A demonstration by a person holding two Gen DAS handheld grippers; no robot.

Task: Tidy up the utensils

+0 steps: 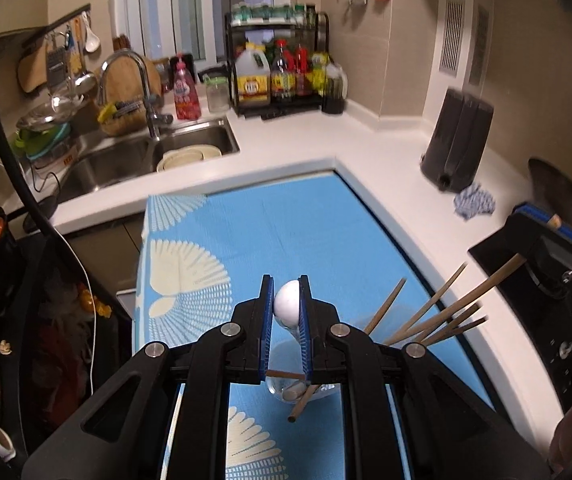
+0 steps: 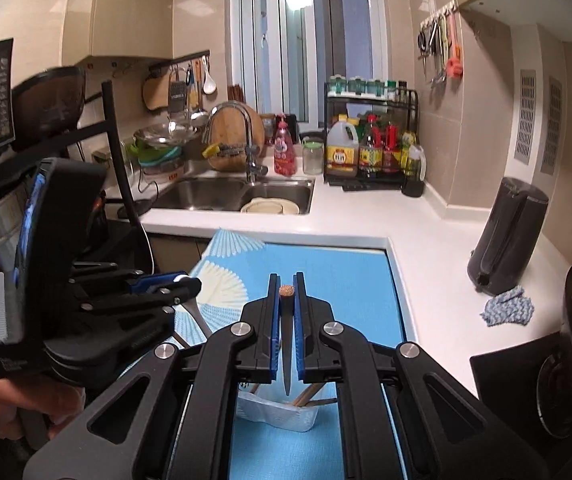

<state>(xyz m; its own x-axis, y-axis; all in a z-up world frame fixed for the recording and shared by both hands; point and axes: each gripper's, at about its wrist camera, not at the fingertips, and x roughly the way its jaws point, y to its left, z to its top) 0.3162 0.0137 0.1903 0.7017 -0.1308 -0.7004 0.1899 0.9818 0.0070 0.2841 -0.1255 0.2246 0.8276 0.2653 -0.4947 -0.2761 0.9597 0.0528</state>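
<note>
White spoon (image 1: 287, 303) (bowl up) clamped between left fingers (image 1: 266, 308).

1. The left gripper (image 1: 286, 308) is closed on a white spoon (image 1: 286, 302), its bowl standing up between the blue pads.
2. Below the jaws, a clear cup (image 1: 286, 390) stands on the blue mat (image 1: 286, 224).
3. Several chopsticks (image 1: 438, 312) fan out to the right from behind the gripper.
4. The right gripper (image 1: 542, 236) at the right edge holds one chopstick (image 1: 502, 272).
5. The white counter (image 1: 366, 136) carries a sink (image 1: 125, 160), a bottle rack (image 1: 277, 68) and a dark holder (image 1: 456, 140).
</note>
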